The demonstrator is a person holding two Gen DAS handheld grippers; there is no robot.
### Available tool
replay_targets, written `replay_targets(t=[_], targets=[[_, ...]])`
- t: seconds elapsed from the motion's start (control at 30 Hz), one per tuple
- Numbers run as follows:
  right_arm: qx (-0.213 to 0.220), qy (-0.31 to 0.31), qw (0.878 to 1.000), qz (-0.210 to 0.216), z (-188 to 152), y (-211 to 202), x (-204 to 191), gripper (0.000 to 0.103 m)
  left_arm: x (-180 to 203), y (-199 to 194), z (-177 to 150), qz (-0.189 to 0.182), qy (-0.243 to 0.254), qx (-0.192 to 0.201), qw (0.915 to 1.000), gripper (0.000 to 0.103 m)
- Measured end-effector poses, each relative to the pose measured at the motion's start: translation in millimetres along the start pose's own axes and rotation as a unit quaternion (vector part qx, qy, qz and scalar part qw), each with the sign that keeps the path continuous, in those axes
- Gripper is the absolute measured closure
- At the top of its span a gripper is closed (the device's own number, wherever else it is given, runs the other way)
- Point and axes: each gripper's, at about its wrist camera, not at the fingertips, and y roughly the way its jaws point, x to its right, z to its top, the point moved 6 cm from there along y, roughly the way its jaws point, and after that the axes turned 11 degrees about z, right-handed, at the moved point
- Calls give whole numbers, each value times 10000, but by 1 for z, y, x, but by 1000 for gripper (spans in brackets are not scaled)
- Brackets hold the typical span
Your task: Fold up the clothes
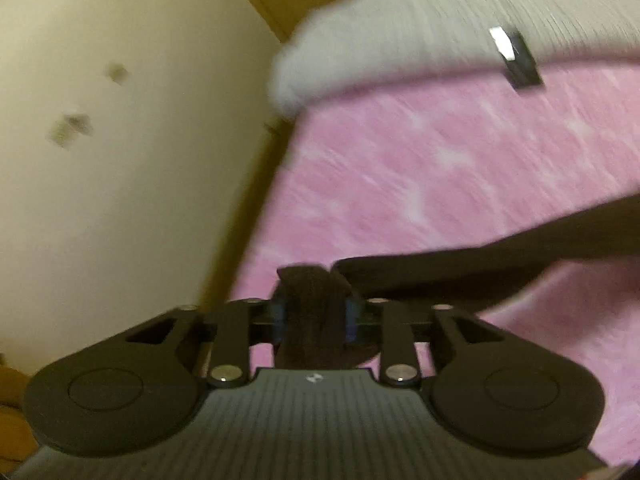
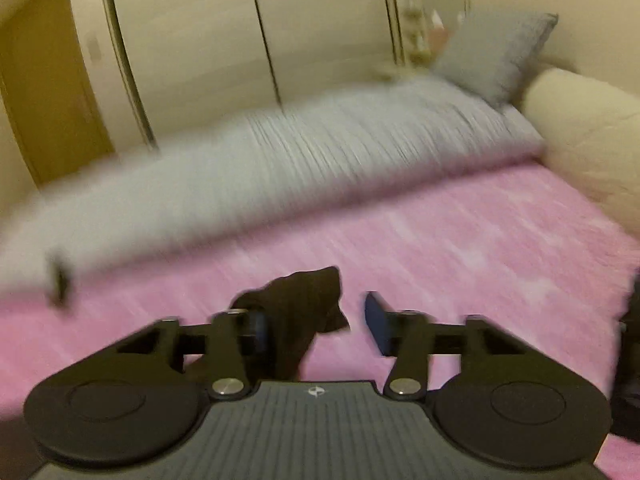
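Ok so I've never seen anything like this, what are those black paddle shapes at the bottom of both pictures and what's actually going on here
Those black shapes are tools, not a robot: a person holds one two-finger clamp in each hand, and a small wide-angle camera on each looks forward along its fingers. That gives one picture per hand.

In the left-hand view, the left hand-held gripper is shut on a dark garment, which stretches off to the right.

In the right-hand view, the right hand-held gripper stands open; some dark cloth lies against its left finger, unclamped.

Below is a bed with a pink fuzzy blanket, a grey cover beyond it and a grey pillow. Both pictures are motion-blurred.
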Motion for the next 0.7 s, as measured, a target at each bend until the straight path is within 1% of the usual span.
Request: replay_targets(t=[0.03,0.07,0.13,0.2,0.23,0.3,0.37,0.43,0.5,0.57,0.63,0.67,0.7], targets=[[-216,124,9997,-48,-18,7,4,52,25,1,-5,-157,136,-22,9998,69],[-431,250,9987,-95,-36,14,7,52,49,-4,-11,-307,205,-31,9993,68],[-595,333,9977,-55,-63,6,9,51,91,-16,-29,-786,103,-156,9967,67],[-1048,325,9939,145,-99,1,5,48,137,-31,-49,-1377,-36,-350,9899,65],[-1273,320,9910,245,-116,-2,3,44,160,-39,-60,-1677,-107,-450,9848,65],[-1804,145,9822,504,-151,-9,1,43,209,-59,-81,-2318,-295,-691,9699,64],[-2328,-31,9695,760,-185,-18,0,42,255,-84,-102,-2879,-509,-877,9523,59],[-2758,-183,9560,984,-215,-29,0,42,301,-112,-120,-3328,-550,-971,9364,55],[-3087,-393,9422,1242,-239,-40,-5,42,338,-141,-134,-3653,-576,-1019,9235,55],[-3270,-636,9327,1381,-256,-46,-7,40,366,-168,-147,-3886,-565,-1051,9137,54],[-3475,-972,9229,1340,-272,-43,-8,41,388,-193,-155,-4000,-447,-959,9104,53],[-3508,-1052,9206,1353,-279,-46,-6,41,397,-207,-159,-4063,-358,-904,9086,52],[-3579,-1038,9175,1392,-285,-46,-4,44,405,-219,-163,-4109,-251,-829,9076,51]])
